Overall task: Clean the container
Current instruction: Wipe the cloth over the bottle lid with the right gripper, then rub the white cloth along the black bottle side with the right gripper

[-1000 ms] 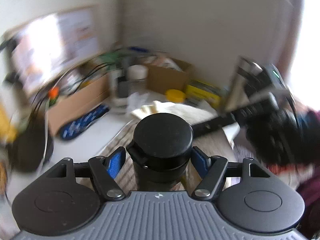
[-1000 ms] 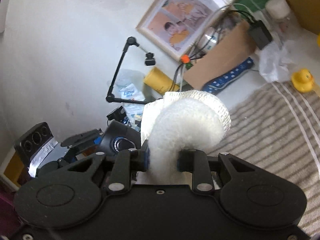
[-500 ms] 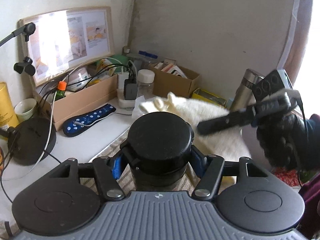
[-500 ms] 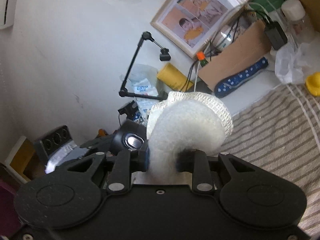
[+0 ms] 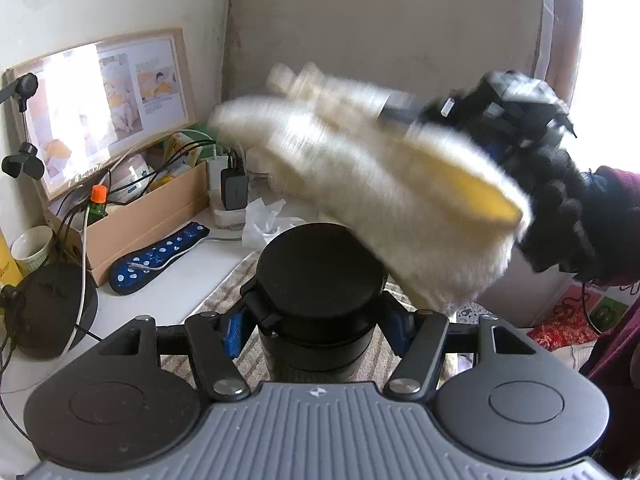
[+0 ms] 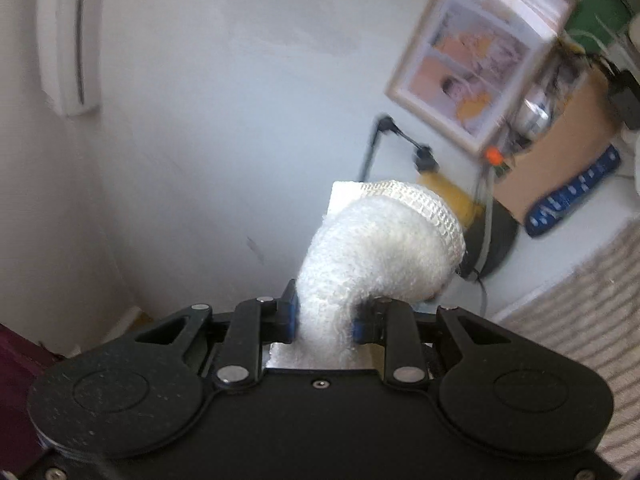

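Gripping the black container (image 5: 318,276) by its body, the left gripper (image 5: 318,326) has finished closing; half a second earlier its jaws were already tight. The right gripper (image 6: 326,320), clamped on a white cloth (image 6: 380,240), has swung that cloth up from beside the lid to above and right of it, blurred mid-sweep. Wiping looks ready to begin.

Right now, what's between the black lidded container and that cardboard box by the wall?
In the left wrist view, between the container and the cardboard box lie bare white tabletop, a blue dotted power strip and crumpled white tissue.
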A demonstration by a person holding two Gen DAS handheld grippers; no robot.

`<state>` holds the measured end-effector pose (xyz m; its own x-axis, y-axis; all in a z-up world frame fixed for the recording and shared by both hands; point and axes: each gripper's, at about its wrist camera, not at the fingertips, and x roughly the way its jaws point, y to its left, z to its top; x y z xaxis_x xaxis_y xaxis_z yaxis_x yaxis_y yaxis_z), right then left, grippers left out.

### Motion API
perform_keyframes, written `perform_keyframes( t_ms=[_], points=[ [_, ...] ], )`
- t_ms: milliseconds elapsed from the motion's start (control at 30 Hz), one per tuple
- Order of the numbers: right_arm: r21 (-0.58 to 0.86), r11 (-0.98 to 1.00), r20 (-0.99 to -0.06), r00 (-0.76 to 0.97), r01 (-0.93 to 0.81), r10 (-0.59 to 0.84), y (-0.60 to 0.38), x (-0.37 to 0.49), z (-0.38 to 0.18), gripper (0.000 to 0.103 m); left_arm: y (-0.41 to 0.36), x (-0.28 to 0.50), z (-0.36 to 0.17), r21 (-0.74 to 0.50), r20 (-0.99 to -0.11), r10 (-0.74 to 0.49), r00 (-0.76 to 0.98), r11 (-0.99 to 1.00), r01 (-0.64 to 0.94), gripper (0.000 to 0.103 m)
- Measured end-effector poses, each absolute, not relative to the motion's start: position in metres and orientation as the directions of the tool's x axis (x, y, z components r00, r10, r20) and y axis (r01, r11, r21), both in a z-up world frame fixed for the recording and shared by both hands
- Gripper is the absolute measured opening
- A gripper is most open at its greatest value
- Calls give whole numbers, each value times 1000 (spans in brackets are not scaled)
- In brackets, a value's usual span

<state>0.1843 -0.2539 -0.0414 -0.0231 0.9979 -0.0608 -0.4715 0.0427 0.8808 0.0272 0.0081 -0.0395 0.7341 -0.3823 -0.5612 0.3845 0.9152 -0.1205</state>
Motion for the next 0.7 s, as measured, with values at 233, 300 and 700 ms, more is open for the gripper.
perform_keyframes(
  t_ms=[233,300,700],
  points=[
    [906,136,-164,-37,-400,986,-245,186,-79,24,9,26,-39,-120,-561,-382,735,915,384,64],
    [914,137,-164,-38,-383,986,-245,186,-85,24,9,26,-40,-120,-559,-381,736,916,383,64],
    [898,211,-245,-42,-386,969,-246,182,-100,24,8,26,-40,-113,-563,-375,736,918,381,64]
  ],
)
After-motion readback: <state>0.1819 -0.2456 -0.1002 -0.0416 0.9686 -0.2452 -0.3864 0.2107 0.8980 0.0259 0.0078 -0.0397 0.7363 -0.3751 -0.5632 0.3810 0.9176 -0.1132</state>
